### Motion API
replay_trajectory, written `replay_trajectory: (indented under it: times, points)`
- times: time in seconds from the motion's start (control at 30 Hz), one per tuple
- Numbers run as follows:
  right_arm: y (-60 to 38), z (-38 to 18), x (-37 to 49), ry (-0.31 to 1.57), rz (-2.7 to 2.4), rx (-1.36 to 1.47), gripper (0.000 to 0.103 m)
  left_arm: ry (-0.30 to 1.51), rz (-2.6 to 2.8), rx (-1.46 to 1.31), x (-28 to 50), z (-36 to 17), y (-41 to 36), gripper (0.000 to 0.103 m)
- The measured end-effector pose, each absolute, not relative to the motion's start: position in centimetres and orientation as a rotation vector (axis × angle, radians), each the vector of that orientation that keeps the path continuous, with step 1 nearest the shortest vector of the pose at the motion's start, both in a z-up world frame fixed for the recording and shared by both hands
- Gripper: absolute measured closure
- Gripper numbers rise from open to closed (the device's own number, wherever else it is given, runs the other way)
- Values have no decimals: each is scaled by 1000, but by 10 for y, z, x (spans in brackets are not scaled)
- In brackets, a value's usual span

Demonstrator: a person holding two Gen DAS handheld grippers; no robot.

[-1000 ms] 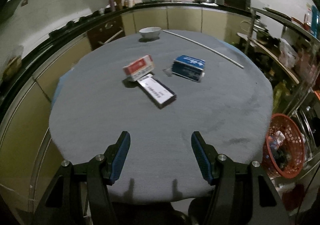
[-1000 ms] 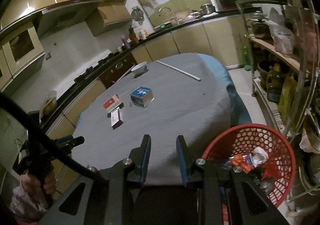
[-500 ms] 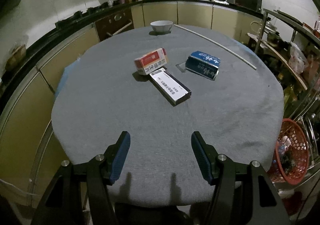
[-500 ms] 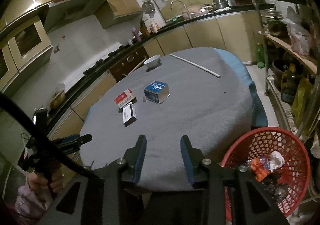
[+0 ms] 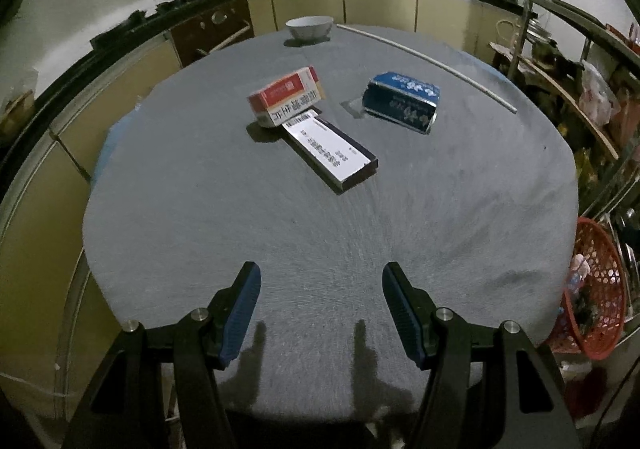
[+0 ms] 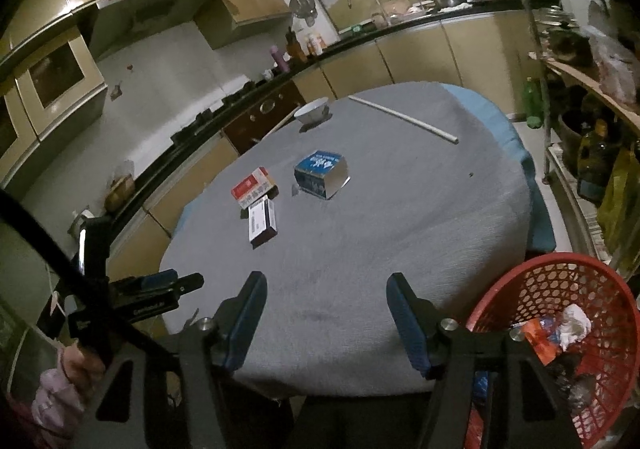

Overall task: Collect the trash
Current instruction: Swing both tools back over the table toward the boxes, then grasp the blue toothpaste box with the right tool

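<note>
Since before, right tool (image 6: 326,291) jaws have just been opening, now wide, empty; left tool (image 5: 321,281) wide over table (image 5: 460,209).

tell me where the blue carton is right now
In the left wrist view the blue carton lies on the grey table, right of the red and white box, with the white bowl beyond.
</note>
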State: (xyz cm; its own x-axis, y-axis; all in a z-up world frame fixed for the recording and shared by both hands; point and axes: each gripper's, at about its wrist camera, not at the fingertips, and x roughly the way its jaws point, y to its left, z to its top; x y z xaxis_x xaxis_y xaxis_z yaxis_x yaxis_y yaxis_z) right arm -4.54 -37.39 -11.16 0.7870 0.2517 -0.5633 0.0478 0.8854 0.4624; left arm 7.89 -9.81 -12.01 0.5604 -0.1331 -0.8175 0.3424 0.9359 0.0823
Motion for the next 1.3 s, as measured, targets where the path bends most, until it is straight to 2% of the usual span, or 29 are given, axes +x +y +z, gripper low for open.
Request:
replay_trajectory:
  times: [0.53,0.93,1.3]
  points:
    - [-338,-128,27,760,127,428,37,958,-302,212,113,-138,-66,39]
    - [-339,-126,126,766,130,326,37,966,-268,138,137,-132,-34,39]
    - [-367,-131,230,761,276,398,29,992,-259,123,149,-125,-36,39]
